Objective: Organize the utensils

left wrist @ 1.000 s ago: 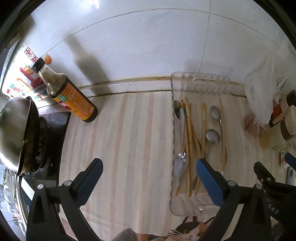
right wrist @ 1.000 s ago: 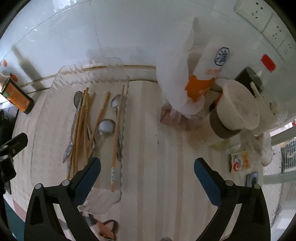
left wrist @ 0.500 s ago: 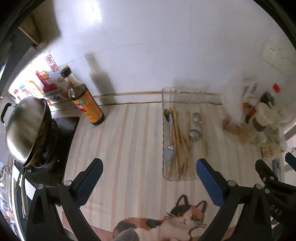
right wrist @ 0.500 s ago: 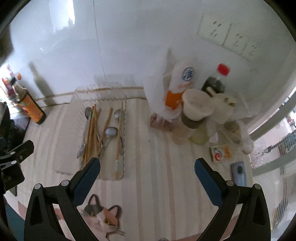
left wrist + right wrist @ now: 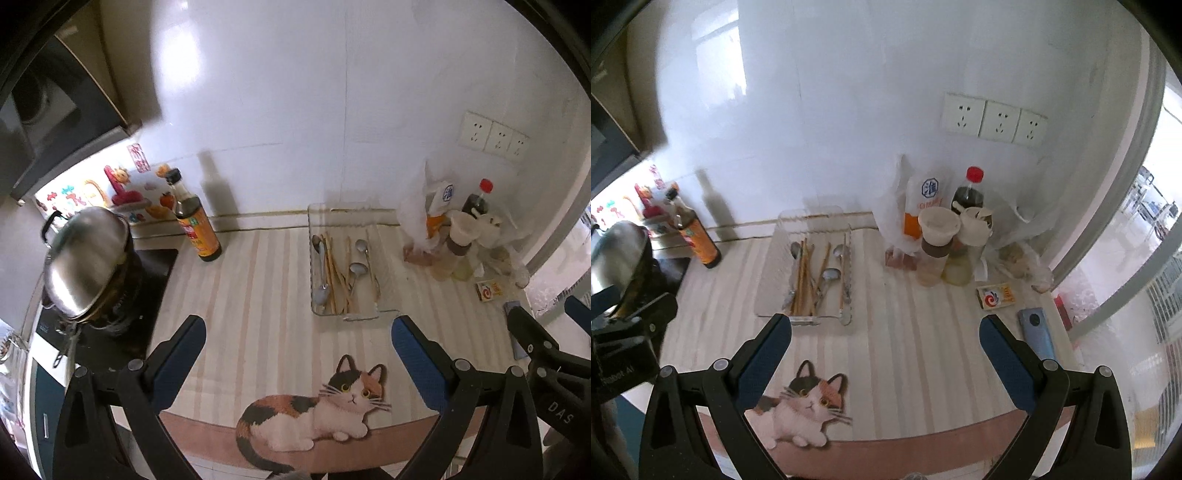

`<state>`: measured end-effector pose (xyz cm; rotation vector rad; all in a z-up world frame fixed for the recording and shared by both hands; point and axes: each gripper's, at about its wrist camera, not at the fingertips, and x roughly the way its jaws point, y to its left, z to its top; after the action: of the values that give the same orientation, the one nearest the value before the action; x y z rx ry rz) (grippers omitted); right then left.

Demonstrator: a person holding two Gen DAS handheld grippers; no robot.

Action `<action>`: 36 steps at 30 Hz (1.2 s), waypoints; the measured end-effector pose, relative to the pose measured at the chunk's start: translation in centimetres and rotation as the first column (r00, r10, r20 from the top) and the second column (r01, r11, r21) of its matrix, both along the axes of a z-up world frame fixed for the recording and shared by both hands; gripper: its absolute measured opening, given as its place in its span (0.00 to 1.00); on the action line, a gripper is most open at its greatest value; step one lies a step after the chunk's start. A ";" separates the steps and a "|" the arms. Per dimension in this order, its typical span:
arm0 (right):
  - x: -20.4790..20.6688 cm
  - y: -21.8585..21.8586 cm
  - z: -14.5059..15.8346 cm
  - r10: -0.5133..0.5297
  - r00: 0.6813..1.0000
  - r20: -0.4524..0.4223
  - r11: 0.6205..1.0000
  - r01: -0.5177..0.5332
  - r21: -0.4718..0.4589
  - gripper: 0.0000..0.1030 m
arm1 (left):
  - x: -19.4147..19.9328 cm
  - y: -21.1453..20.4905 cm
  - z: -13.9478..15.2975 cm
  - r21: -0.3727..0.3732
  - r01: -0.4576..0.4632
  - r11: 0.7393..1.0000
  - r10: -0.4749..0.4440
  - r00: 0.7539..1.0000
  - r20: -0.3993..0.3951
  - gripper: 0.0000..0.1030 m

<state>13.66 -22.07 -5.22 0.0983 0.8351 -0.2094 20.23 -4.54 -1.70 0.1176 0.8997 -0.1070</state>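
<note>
A clear plastic tray (image 5: 384,315) lies on the striped counter mat and holds wooden chopsticks (image 5: 334,271) and metal spoons (image 5: 356,271). It also shows in the right wrist view (image 5: 768,291), with chopsticks (image 5: 802,277) and spoons (image 5: 829,277) inside. My left gripper (image 5: 297,343) is open and empty, high above the counter, nearer than the tray. My right gripper (image 5: 886,341) is open and empty, raised above the mat in front of the tray.
A soy sauce bottle (image 5: 195,225) stands left of the tray beside a steel pot (image 5: 83,262) on a stove. Bottles, jars and plastic bags (image 5: 945,236) crowd the right back corner. A small box (image 5: 995,295) and a phone (image 5: 1036,332) lie at the right. A cat picture (image 5: 803,410) marks the mat's front edge.
Both grippers have pulled back and up from the tray, so the tray looks smaller and the mat's front edge and cat picture have come into view. Both stayed open.
</note>
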 end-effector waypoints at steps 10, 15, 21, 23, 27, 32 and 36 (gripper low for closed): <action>-4.0 0.5 4.3 0.025 0.999 0.048 1.000 -0.026 0.008 1.00 | -3.7 0.7 2.7 -0.015 -0.041 0.999 0.041 0.999 -0.004 1.00; -4.7 -0.1 5.0 0.035 0.998 0.046 0.999 -0.035 0.013 1.00 | -4.5 0.7 3.3 -0.020 -0.062 0.998 0.062 0.998 -0.008 1.00; -4.4 -0.8 4.6 0.041 0.999 0.024 0.999 -0.042 0.016 1.00 | -4.7 0.4 3.3 -0.019 -0.076 0.997 0.076 0.997 -0.014 1.00; -4.2 -0.9 4.4 0.047 0.999 0.015 0.999 -0.047 0.017 1.00 | -4.8 0.3 3.3 -0.017 -0.079 0.997 0.079 0.997 -0.015 1.00; -4.3 -0.9 4.4 0.051 0.999 0.014 0.999 -0.051 0.014 1.00 | -5.0 0.0 3.2 -0.010 -0.086 0.996 0.086 0.996 -0.014 1.00; -4.4 -0.8 4.4 0.050 0.999 0.013 0.999 -0.050 0.015 1.00 | -5.1 -0.2 2.9 0.002 -0.091 0.996 0.091 0.996 -0.017 1.00; -4.3 -1.1 4.4 0.069 0.998 0.012 0.998 -0.069 0.016 1.00 | -5.1 -0.3 2.5 0.008 -0.093 0.996 0.093 0.995 -0.024 1.00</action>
<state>9.34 -23.15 -0.81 0.0857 0.8271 -0.1373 15.12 -4.85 0.84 0.0810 0.9280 -0.0186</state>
